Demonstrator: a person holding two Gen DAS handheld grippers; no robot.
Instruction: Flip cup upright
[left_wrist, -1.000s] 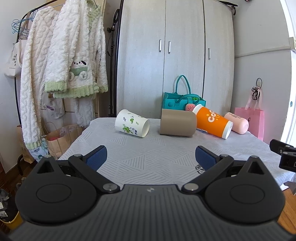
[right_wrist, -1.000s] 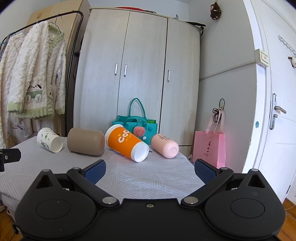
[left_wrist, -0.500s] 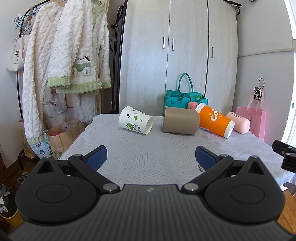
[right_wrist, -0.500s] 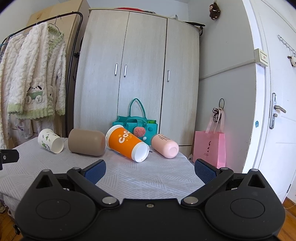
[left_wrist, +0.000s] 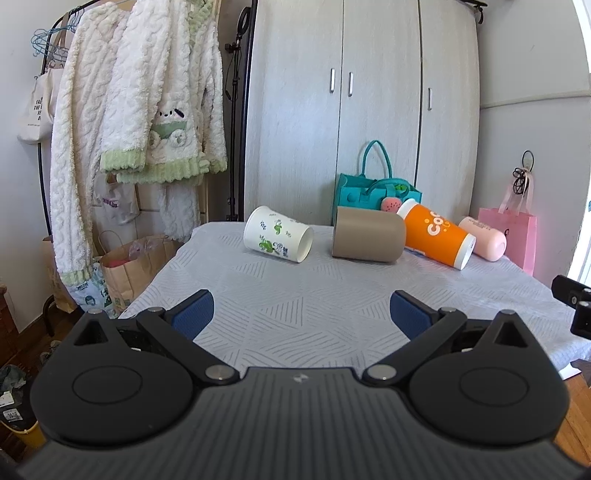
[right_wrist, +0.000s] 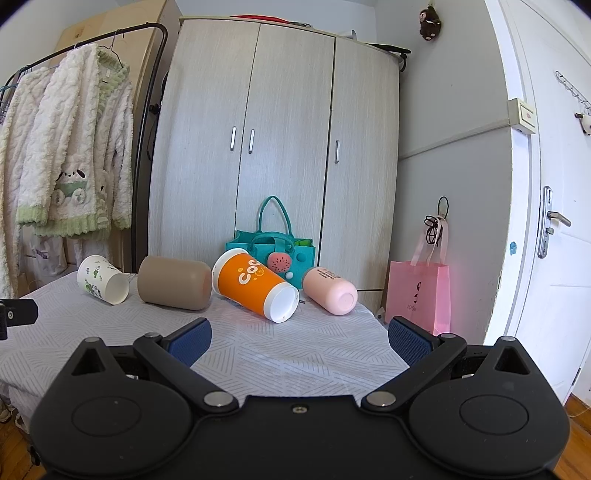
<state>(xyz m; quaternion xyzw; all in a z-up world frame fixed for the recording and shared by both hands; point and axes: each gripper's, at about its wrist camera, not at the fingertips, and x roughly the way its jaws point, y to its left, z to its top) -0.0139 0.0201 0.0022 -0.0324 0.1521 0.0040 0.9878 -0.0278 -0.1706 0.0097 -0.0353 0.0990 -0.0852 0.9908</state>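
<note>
Several cups lie on their sides in a row at the far edge of the grey-clothed table (left_wrist: 303, 295): a white cup with green print (left_wrist: 277, 239), a tan cup (left_wrist: 365, 239), an orange cup (left_wrist: 436, 236) and a pink cup (left_wrist: 482, 238). They also show in the right wrist view: white (right_wrist: 101, 279), tan (right_wrist: 173, 282), orange (right_wrist: 255, 290), pink (right_wrist: 330, 295). My left gripper (left_wrist: 302, 314) is open and empty, short of the cups. My right gripper (right_wrist: 300, 338) is open and empty near the table's right front.
A teal bag (left_wrist: 373, 192) stands behind the cups before a wardrobe (left_wrist: 354, 110). A rack of fleece robes (left_wrist: 140, 110) and paper bags (left_wrist: 129, 266) stand left of the table. A pink bag (right_wrist: 419, 295) and a door (right_wrist: 554, 221) are at the right.
The left gripper has risen slightly and moved forward toward the cups, which look larger and lower in view. The right gripper has barely moved. Both stay open.
</note>
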